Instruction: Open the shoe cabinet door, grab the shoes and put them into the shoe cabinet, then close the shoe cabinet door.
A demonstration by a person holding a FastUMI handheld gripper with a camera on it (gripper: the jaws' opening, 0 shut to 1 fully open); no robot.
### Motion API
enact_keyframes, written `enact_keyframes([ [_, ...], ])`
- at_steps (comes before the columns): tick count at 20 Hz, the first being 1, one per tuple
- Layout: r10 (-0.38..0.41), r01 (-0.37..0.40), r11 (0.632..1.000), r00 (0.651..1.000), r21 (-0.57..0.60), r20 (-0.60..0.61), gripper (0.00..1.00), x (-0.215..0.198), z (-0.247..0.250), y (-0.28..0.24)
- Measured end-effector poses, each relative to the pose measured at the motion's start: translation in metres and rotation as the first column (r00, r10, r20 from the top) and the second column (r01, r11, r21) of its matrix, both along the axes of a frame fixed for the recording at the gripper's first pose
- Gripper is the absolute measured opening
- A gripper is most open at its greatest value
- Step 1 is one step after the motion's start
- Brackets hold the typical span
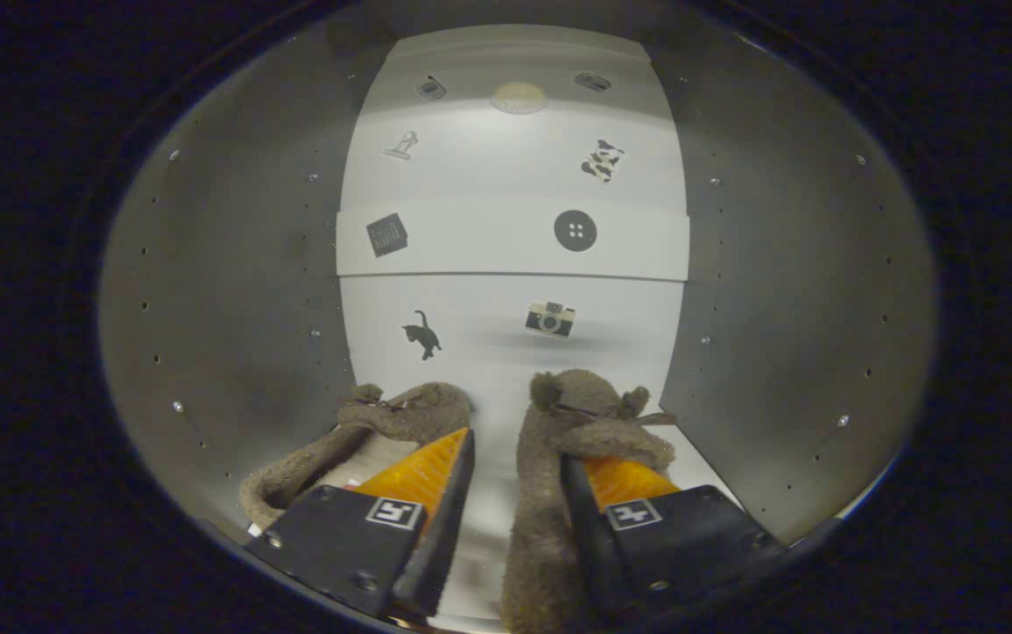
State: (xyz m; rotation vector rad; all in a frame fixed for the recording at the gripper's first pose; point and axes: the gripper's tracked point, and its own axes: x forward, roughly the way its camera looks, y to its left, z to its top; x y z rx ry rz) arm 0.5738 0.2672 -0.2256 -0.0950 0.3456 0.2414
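Gripper [516,493] is inside the shoe cabinet [232,291], fingers apart, gripping nothing. 2 fuzzy brown slippers lie on the cabinet floor at the lower centre of the frame: left slipper [356,449] beside the left finger, right slipper [558,458] partly in the gap, against the right finger. Judgement: the placing step looks near done. To finish well, draw the gripper straight back, fingers wide, so neither slipper is dragged out. The back wall [514,176], in the upper centre, carries small stickers. The shelf [479,238] above holds nothing visible.
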Motion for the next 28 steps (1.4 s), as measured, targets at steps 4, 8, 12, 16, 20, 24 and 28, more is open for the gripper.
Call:
enact_keyframes([
  [4,0.039,-0.042,0.998,0.997,-0.05,-0.069,0.79,-0.003,-0.01,0.007],
  [8,0.047,-0.066,0.984,0.992,-0.164,-0.117,0.8,-0.005,-0.014,0.001],
  [12,-0.015,-0.047,0.941,0.984,-0.336,-0.18,0.83,-0.008,-0.021,-0.017],
  [16,0.002,-0.065,0.951,0.979,-0.302,-0.205,0.84,-0.013,-0.023,-0.02],
  [20,0.04,-0.086,0.967,0.981,-0.241,-0.189,0.84,-0.019,-0.017,-0.016],
  [24,0.091,-0.124,0.97,0.982,-0.21,-0.163,0.83,-0.024,-0.009,-0.02],
  [28,0.12,-0.146,0.97,0.983,-0.193,-0.142,0.84,-0.035,0.002,-0.017],
])
